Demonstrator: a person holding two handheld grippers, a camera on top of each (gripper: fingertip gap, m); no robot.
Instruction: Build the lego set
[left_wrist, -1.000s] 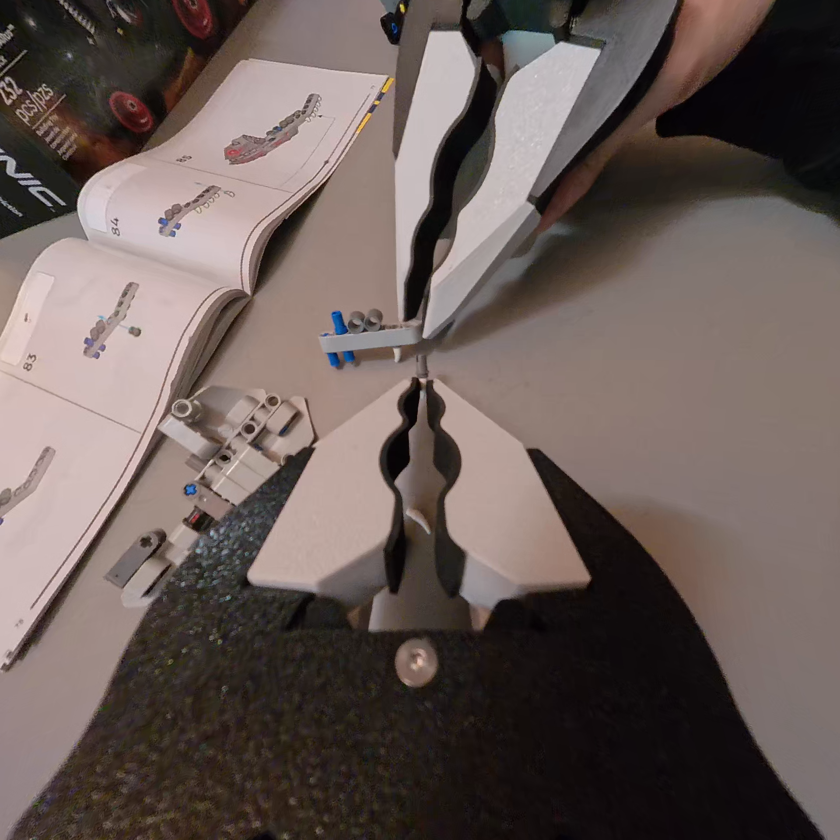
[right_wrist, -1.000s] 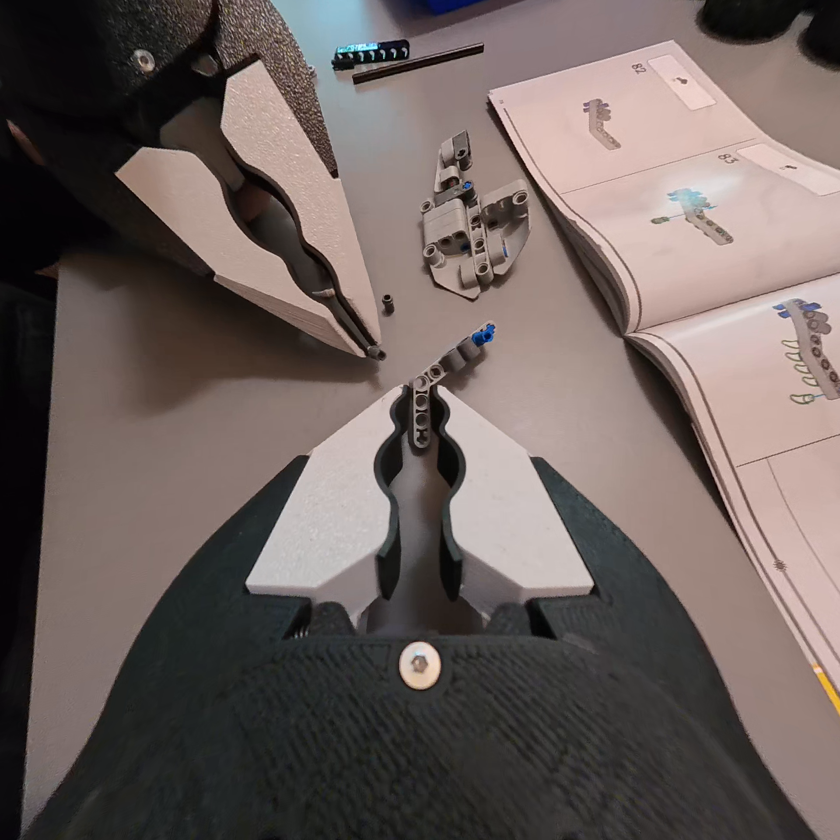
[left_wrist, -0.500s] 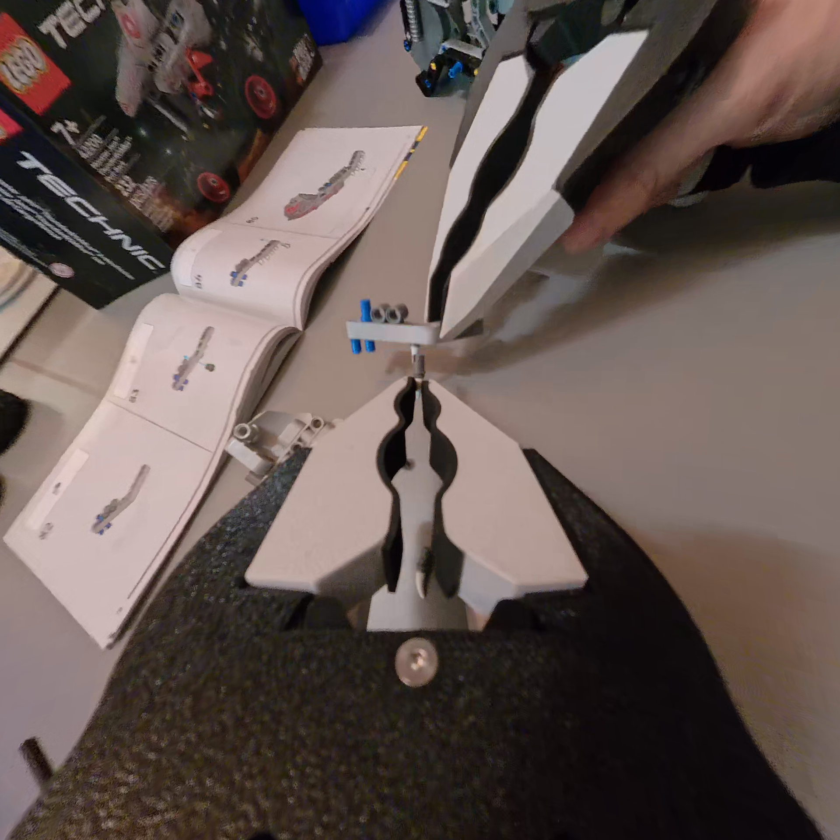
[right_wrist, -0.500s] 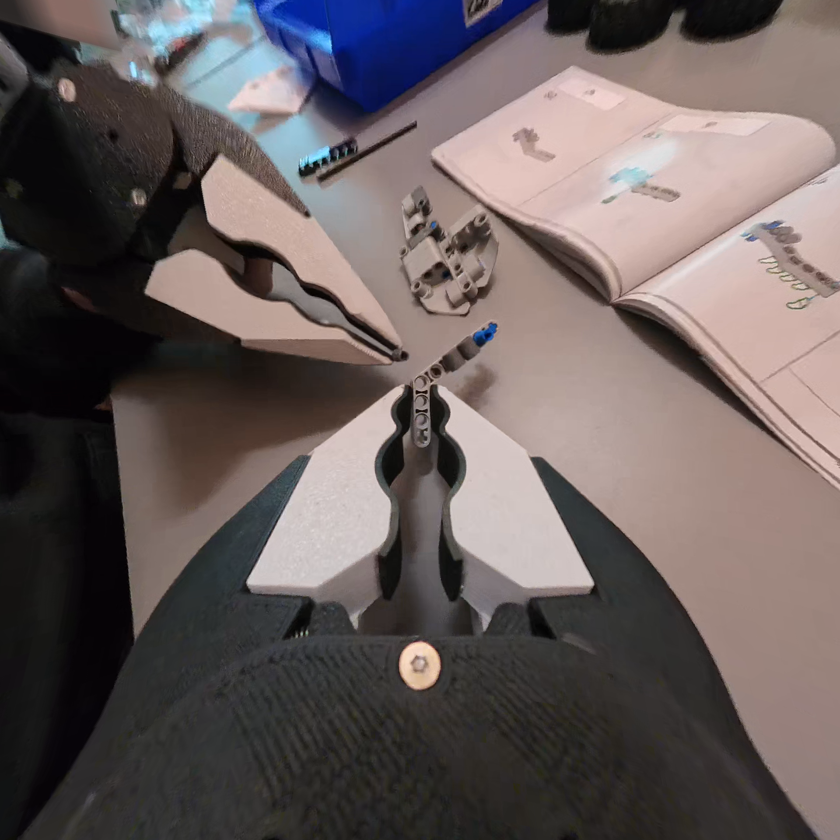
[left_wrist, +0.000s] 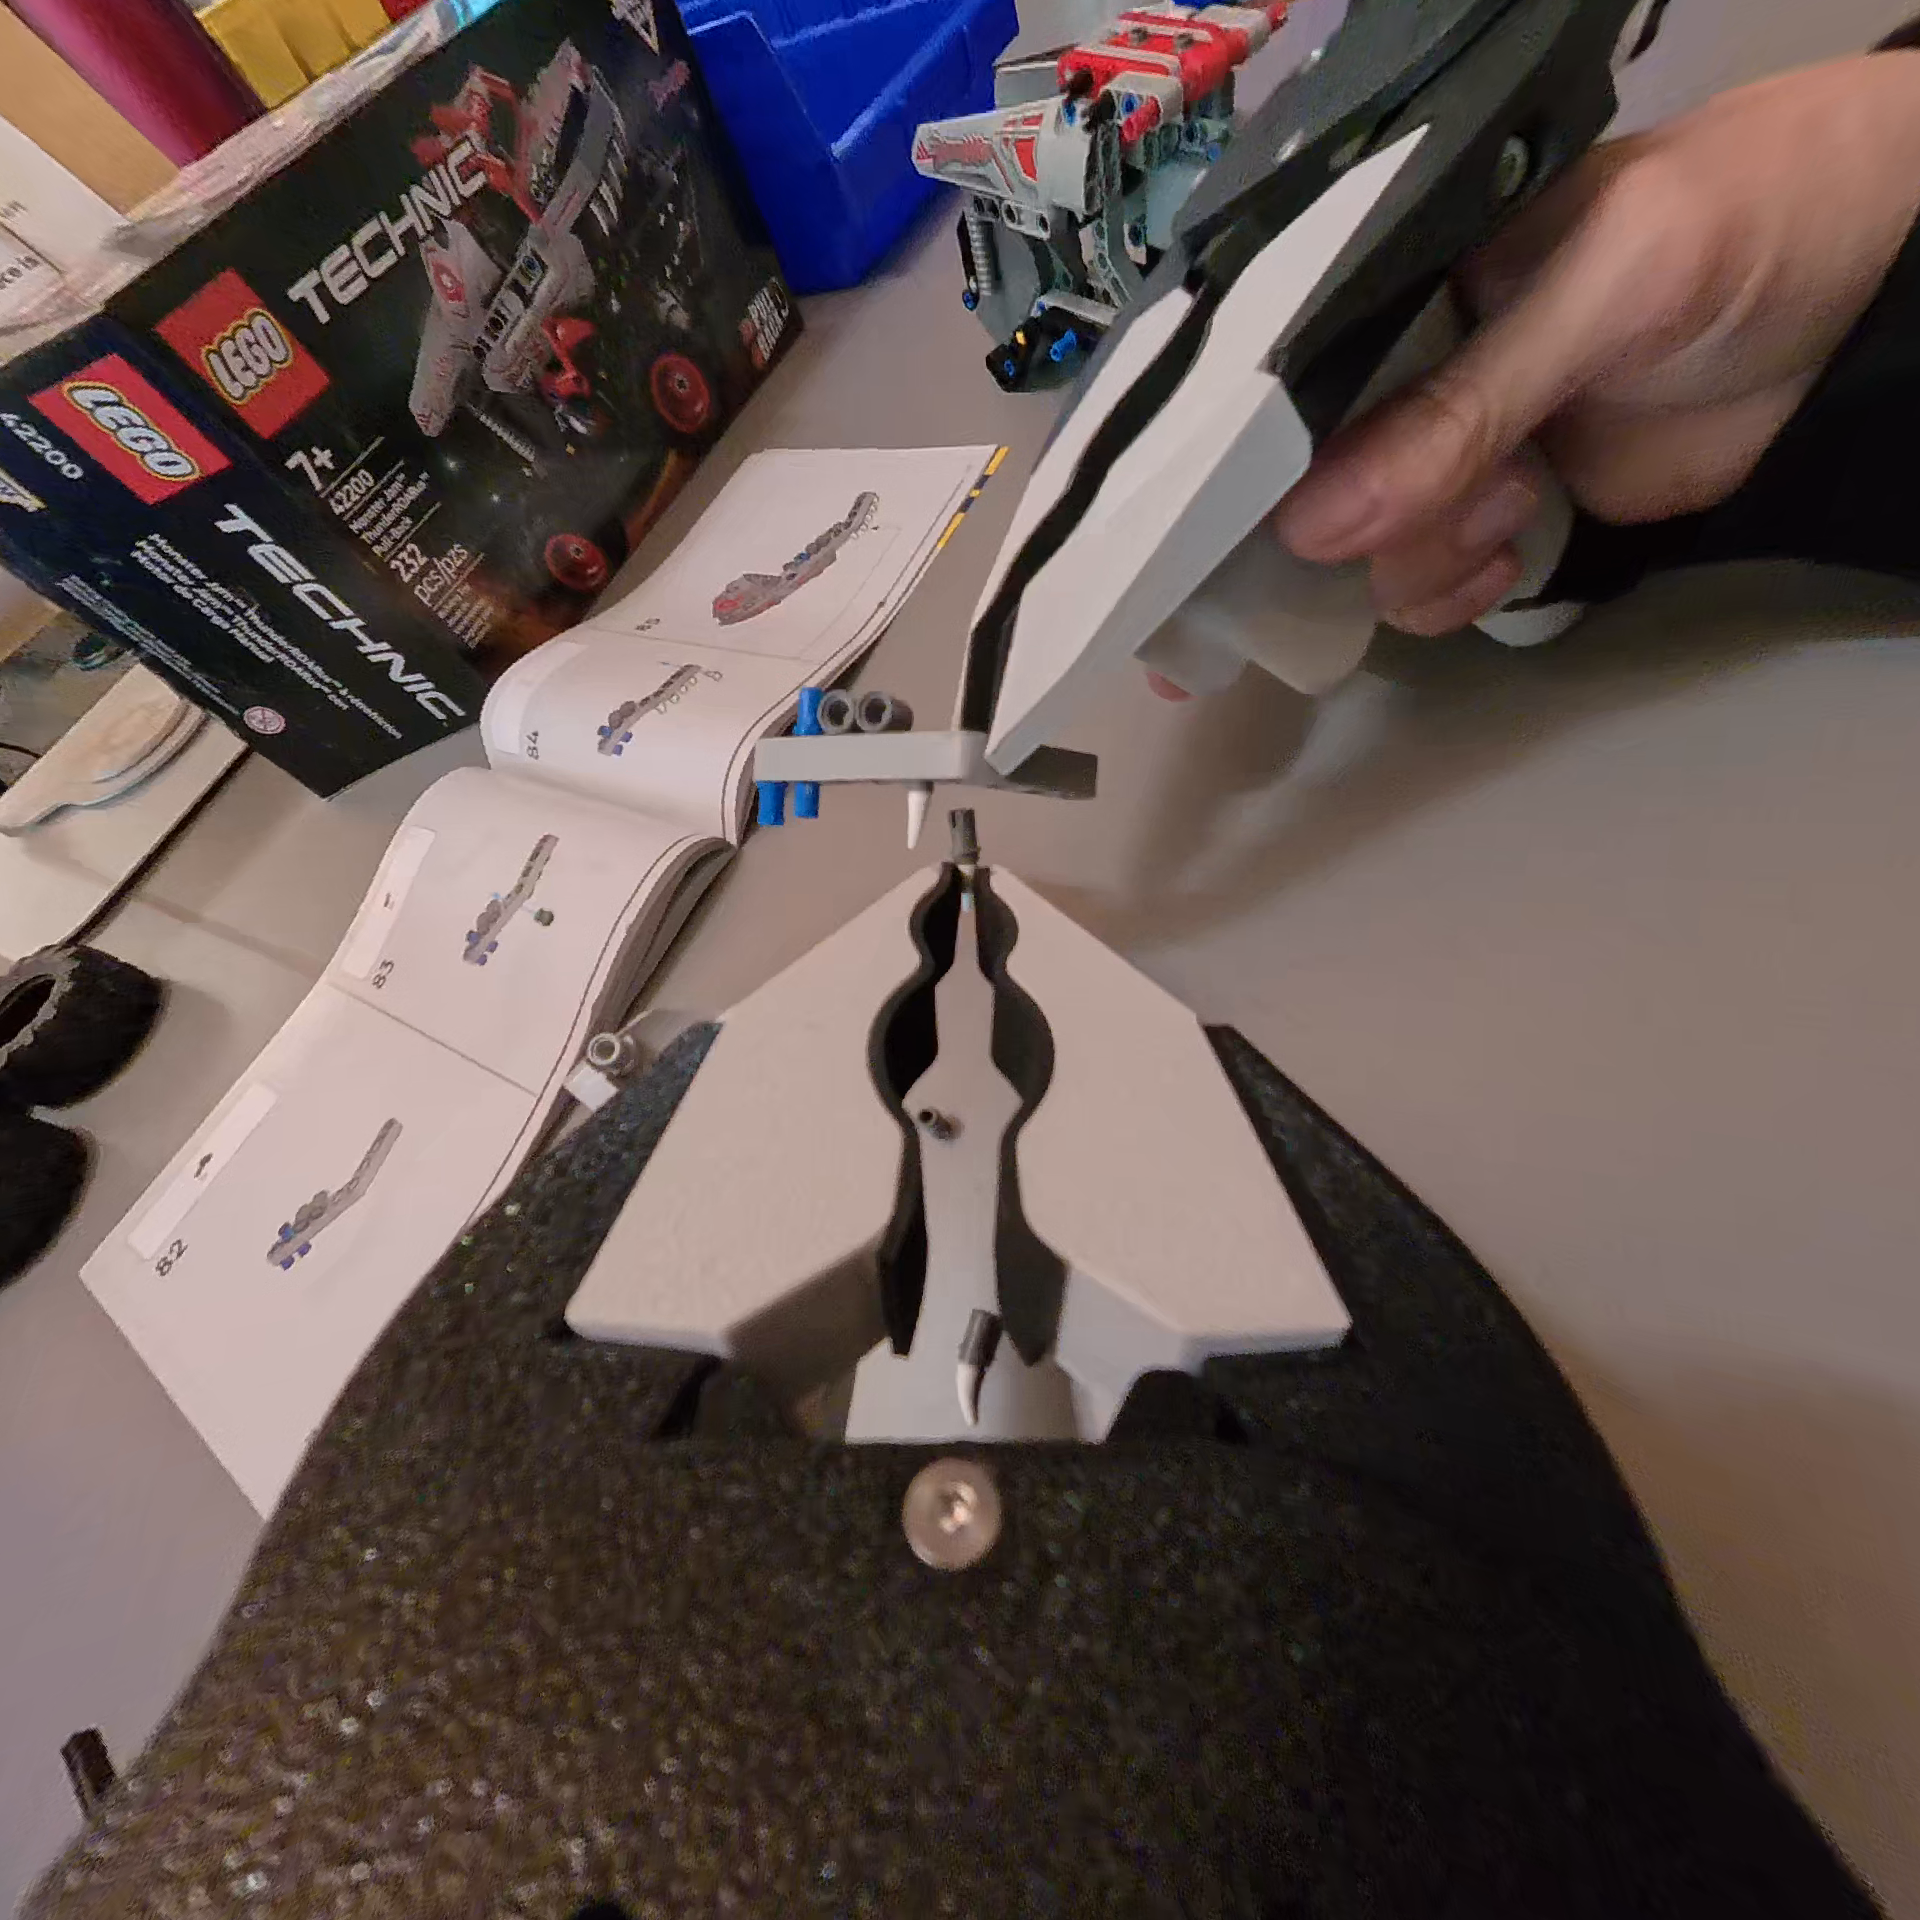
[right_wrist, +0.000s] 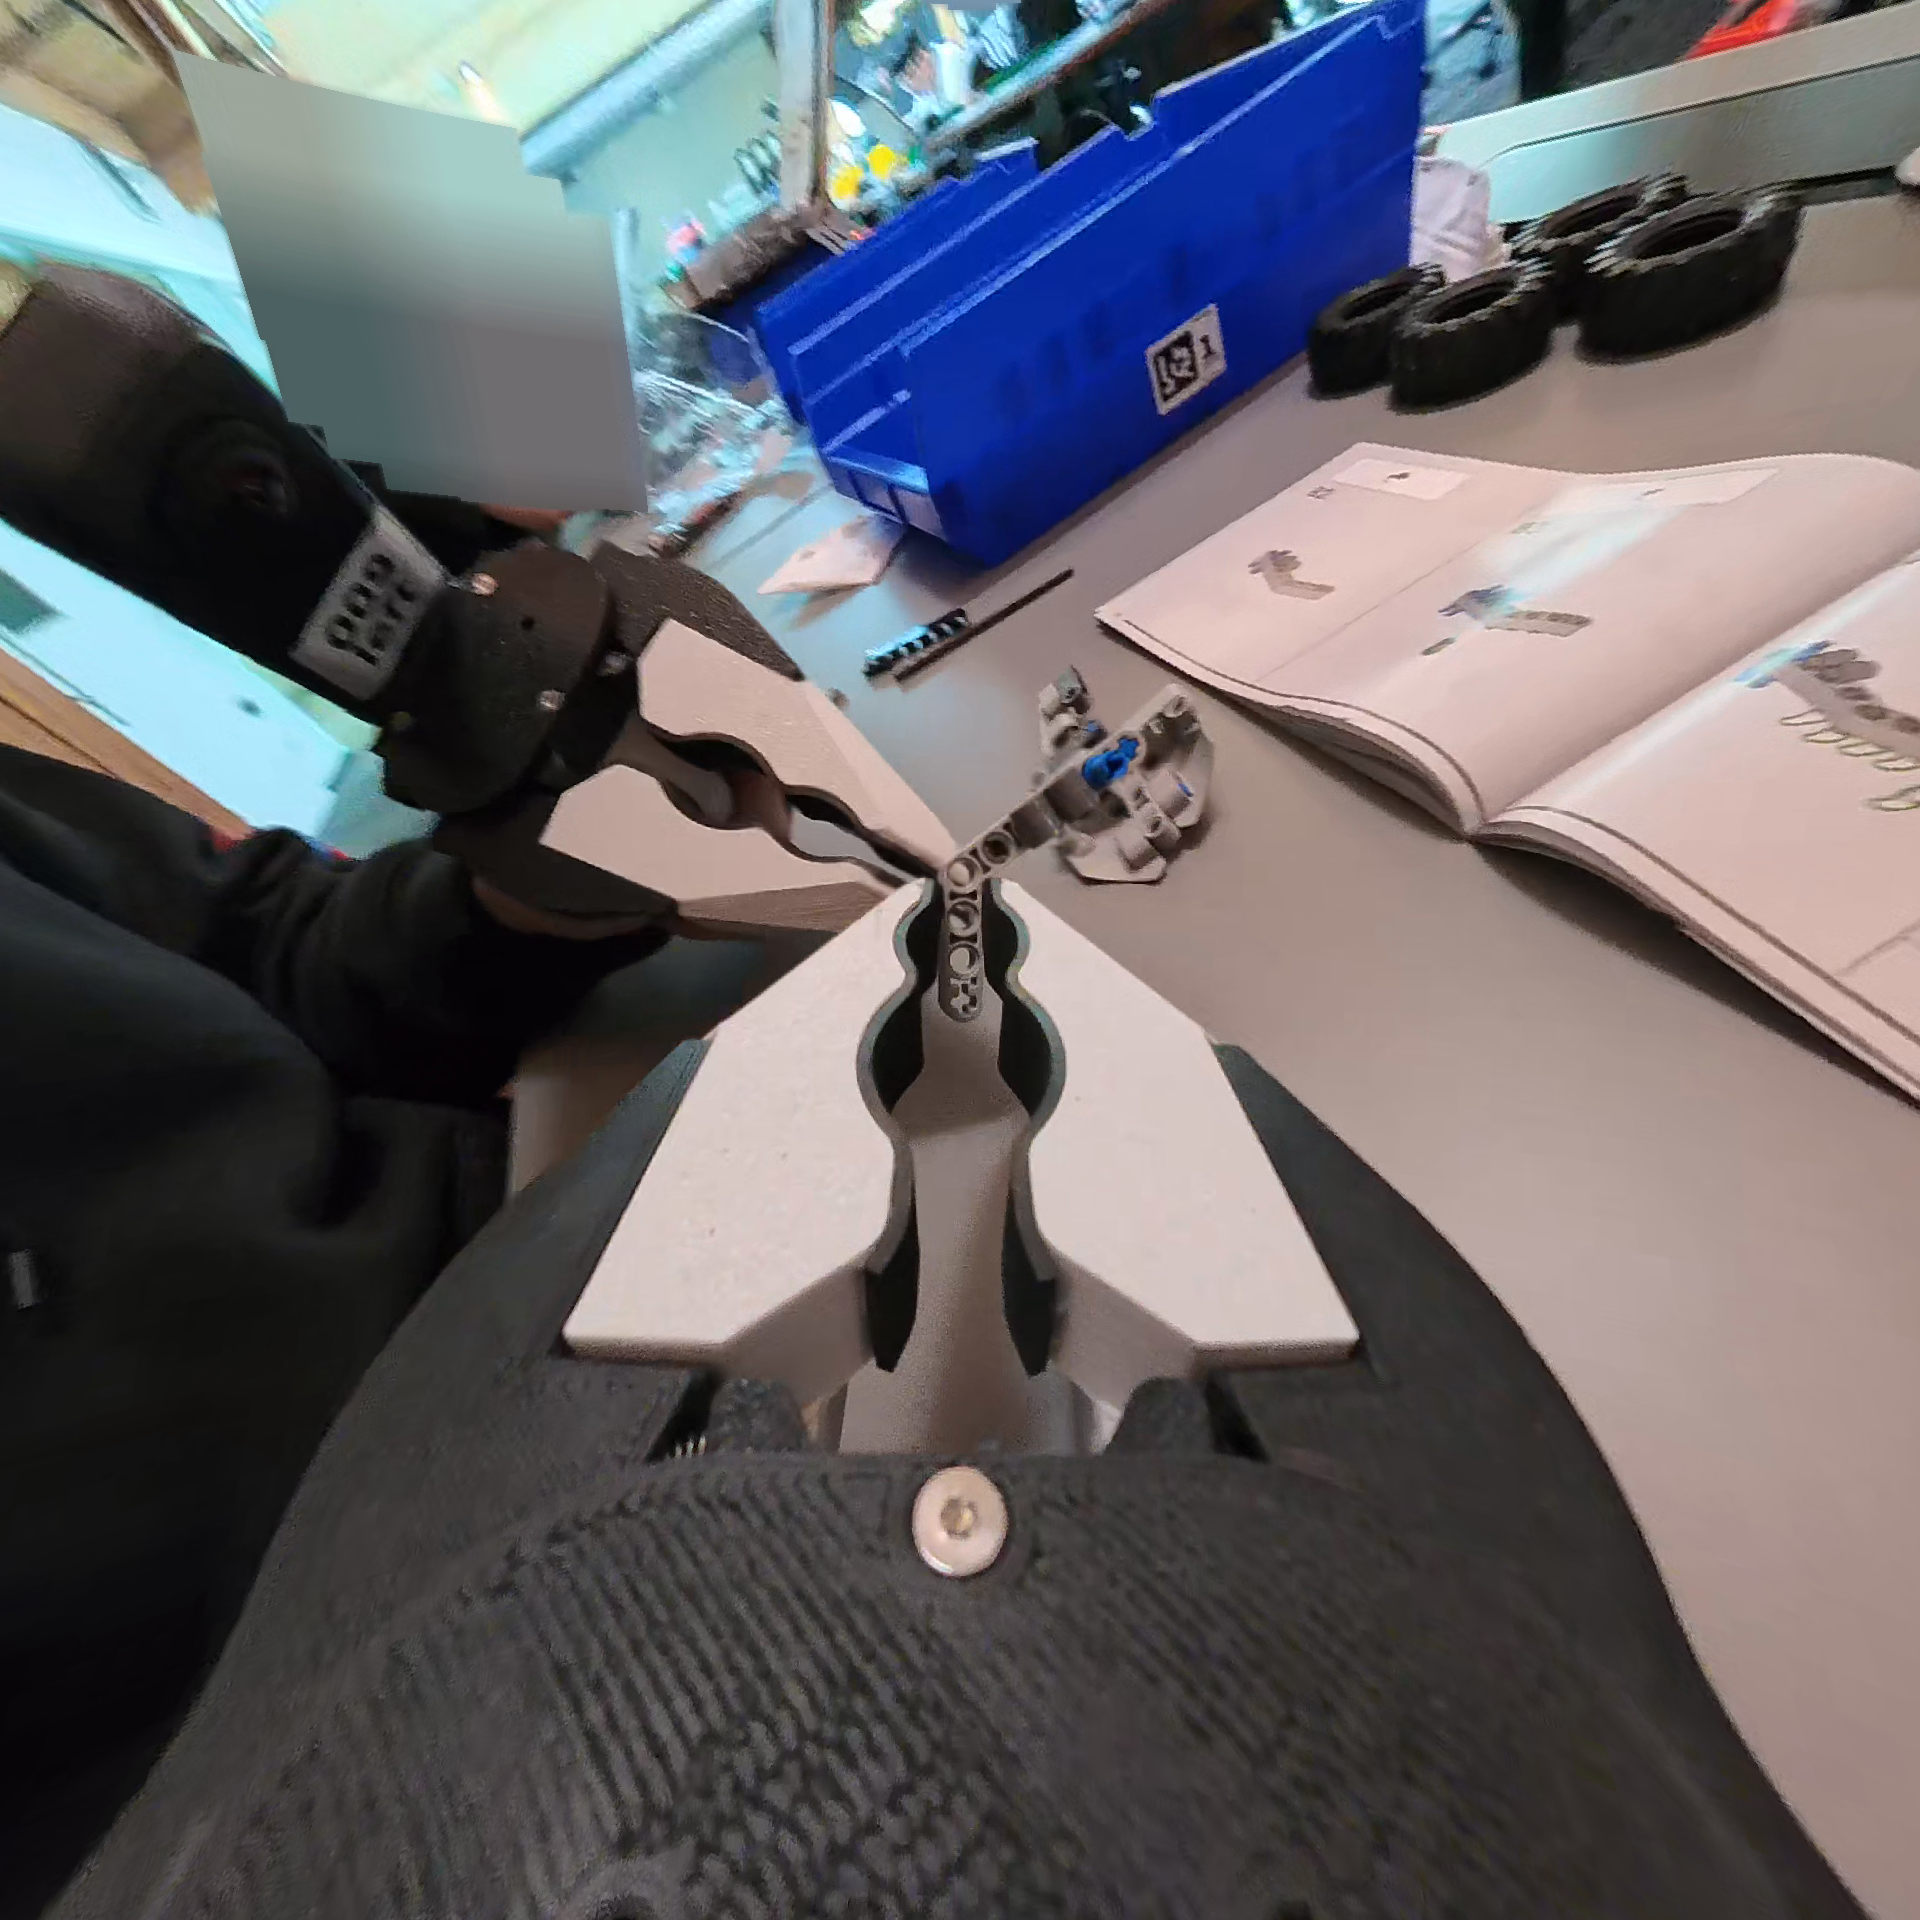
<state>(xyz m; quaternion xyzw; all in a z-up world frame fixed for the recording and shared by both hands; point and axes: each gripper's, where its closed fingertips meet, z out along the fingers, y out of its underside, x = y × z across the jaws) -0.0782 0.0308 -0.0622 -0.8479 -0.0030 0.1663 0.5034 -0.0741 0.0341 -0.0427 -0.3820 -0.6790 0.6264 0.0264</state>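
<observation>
both claws have lifted off the surface (left_wrist: 1558, 1039): the right claw (right_wrist: 961, 894) pinches the long grey holed beam (left_wrist: 868, 753), and the left claw (left_wrist: 961, 878), pinching a tiny dark peg with a white tip (left_wrist: 961, 831), is now just under it, nearly ready to push in.

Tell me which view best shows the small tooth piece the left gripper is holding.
Left wrist view: the tooth piece stands clear at the left gripper tips, just under the grey beam. In the right wrist view it is hidden.

A blue plastic bin (right_wrist: 1049, 343) stands at the far side of the grey bench (right_wrist: 1558, 1195), well beyond the tool tips, bearing a small white sticker. Beside it, to its left, lies a flat tan scrap (right_wrist: 831, 556). A dark red cylinder (left_wrist: 135, 73) shows at the far left, behind yellow containers (left_wrist: 281, 31).
</observation>
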